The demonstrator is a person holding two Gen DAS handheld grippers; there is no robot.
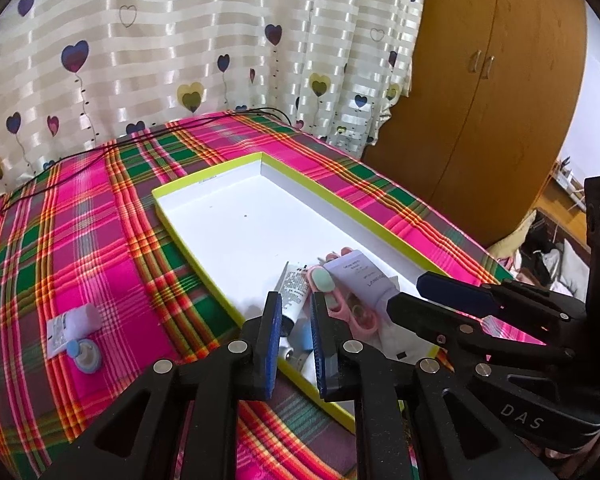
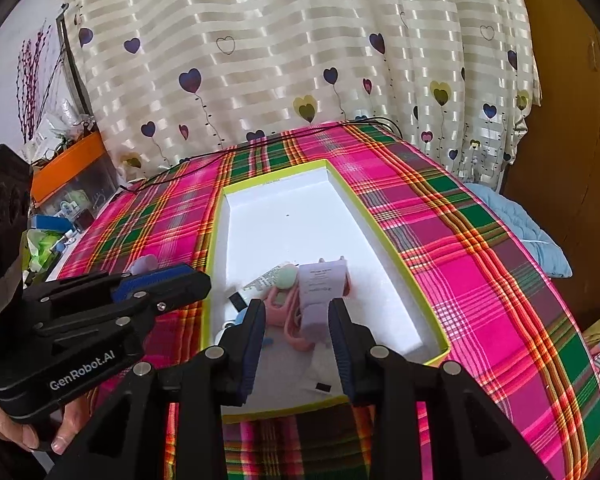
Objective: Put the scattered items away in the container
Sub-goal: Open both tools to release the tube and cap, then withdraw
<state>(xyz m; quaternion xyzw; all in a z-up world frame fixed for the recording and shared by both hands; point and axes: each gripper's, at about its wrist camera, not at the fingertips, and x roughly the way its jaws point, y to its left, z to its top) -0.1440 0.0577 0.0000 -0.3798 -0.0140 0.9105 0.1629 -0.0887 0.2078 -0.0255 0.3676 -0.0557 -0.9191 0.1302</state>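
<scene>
The shallow box [image 1: 204, 190] lay on the plaid cloth [image 1: 100, 220] with several items gathered at its near end: a lavender tube [image 1: 366, 280], a white tube [image 1: 296, 290] and pink scissors [image 1: 352, 312]. One small lavender bottle [image 1: 74, 326] lay outside, well apart to the left, so I judged the tidying was not complete. The left gripper [image 1: 294, 350] hovered over the near rim, jaws a little apart and holding nothing. The right gripper [image 2: 298, 344] was spread wider above the items, also empty. A heart-patterned curtain [image 1: 180, 60] and a wooden wardrobe [image 1: 492, 100] stood behind.
</scene>
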